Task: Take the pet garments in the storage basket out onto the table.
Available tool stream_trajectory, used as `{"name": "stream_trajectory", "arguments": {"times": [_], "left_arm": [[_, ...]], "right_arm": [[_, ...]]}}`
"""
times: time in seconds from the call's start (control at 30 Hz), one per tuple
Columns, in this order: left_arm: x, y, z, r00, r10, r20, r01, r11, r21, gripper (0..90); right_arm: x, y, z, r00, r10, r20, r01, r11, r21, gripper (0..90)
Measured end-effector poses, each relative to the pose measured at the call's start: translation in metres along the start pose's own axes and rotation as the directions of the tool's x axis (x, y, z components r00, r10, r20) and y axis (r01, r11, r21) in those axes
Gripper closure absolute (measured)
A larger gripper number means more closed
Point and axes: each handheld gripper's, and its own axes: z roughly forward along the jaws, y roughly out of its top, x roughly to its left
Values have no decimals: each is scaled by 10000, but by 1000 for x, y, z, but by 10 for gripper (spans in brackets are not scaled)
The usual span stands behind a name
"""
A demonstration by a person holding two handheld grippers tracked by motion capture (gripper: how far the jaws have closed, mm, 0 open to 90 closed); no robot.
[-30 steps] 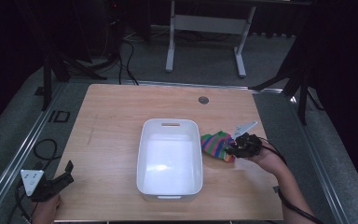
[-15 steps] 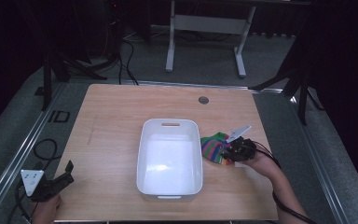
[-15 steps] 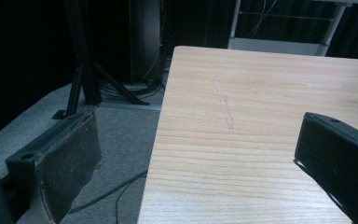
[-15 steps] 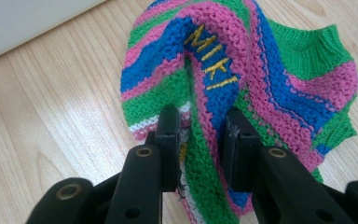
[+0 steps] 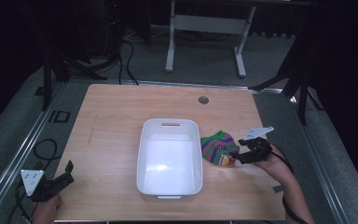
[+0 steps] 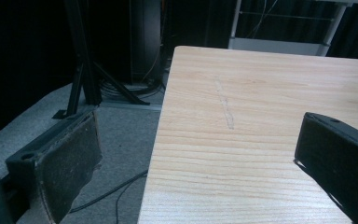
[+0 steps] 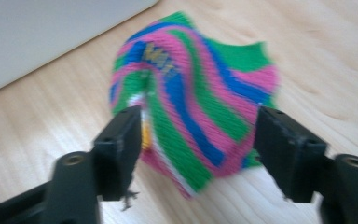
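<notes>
A striped sock (image 5: 218, 146), in green, pink and blue, lies bunched on the wooden table just right of a white plastic bin (image 5: 144, 140). My right gripper (image 5: 237, 159) reaches in from the right at the sock's near edge. In the right gripper view its jaws stand apart on either side of the raised sock (image 7: 191, 102), so the right gripper (image 7: 198, 128) is open; the left jaw touches the fabric. My left gripper (image 5: 66, 171) hangs at the table's front left corner, and the left gripper (image 6: 200, 149) is open with only bare wood between its jaws.
The bin's white wall (image 7: 51, 32) lies close behind the sock. A round cable hole (image 5: 203, 100) sits near the table's far edge. Off the table's left edge (image 6: 158, 140) are grey floor, cables and a black stand.
My right gripper has moved left and down onto the sock, so its jaws now straddle it. The left gripper has stayed where it was.
</notes>
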Motion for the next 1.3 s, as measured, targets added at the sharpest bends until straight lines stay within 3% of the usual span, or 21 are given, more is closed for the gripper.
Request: {"name": "stream_trajectory", "arguments": {"times": [0.17, 0.27, 0.4, 0.5, 0.63, 0.77, 0.8, 0.87, 0.93, 0.97, 1.0, 1.03, 1.13, 1.2, 1.3], "left_arm": [[0, 0, 0, 10000, -5, -15, 5, 10000, 11, 9], [0, 0, 0, 10000, -13, -22, 13, 10000, 14, 9], [0, 0, 0, 10000, -11, -27, 11, 10000, 7, 9], [0, 0, 0, 10000, -11, -22, 11, 10000, 6, 9], [0, 0, 0, 10000, -6, -29, 6, 10000, 11, 9], [0, 0, 0, 10000, 12, -31, -12, 10000, 2, 9], [0, 0, 0, 10000, 3, -30, -3, 10000, -1, 9], [0, 0, 0, 10000, -9, -18, 9, 10000, 5, 9], [0, 0, 0, 10000, -4, -29, 4, 10000, 0, 9], [0, 0, 0, 10000, -4, -29, 4, 10000, 0, 9], [0, 0, 0, 10000, 6, -25, -6, 10000, 1, 9], [0, 0, 0, 10000, 7, -32, -7, 10000, 0, 10], [0, 0, 0, 10000, 22, -31, -22, 10000, 1, 9], [0, 0, 0, 10000, 33, -32, -33, 10000, 9, 9], [0, 0, 0, 10000, 32, -31, -32, 10000, 7, 9]], "right_arm": [[-11, -21, -13, 9947, 810, 627, -766, 9946, -700, 226], [-15, -35, -16, 9890, 1234, 812, -1155, 9887, -950, 134], [-20, -54, -19, 9763, 1993, 846, -1864, 9724, -1402, 125], [-21, -68, -18, 9583, 2593, 1203, -2338, 9532, -1915, 126], [-16, -87, -18, 9280, 3333, 1663, -2774, 9164, -2887, 128], [-9, -101, -19, 8991, 3776, 2214, -2900, 8928, -3448, 132], [-8, -104, -20, 8895, 3900, 2380, -2926, 8863, -3589, 132], [-5, -111, -23, 8685, 4308, 2450, -3124, 8597, -4042, 132], [-2, -118, -26, 8415, 4663, 2730, -3230, 8391, -4376, 134], [-2, -118, -26, 8415, 4663, 2730, -3230, 8391, -4376, 134], [-1, -121, -28, 8300, 4832, 2786, -3289, 8275, -4551, 134], [1, -126, -30, 8039, 5142, 2990, -3403, 8098, -4779, 137], [4, -134, -33, 7737, 5457, 3217, -3520, 7926, -4979, 138], [6, -139, -34, 7652, 5557, 3251, -3582, 7871, -5022, 139], [9, -145, -33, 7570, 5572, 3413, -3602, 7916, -4936, 138]]}}
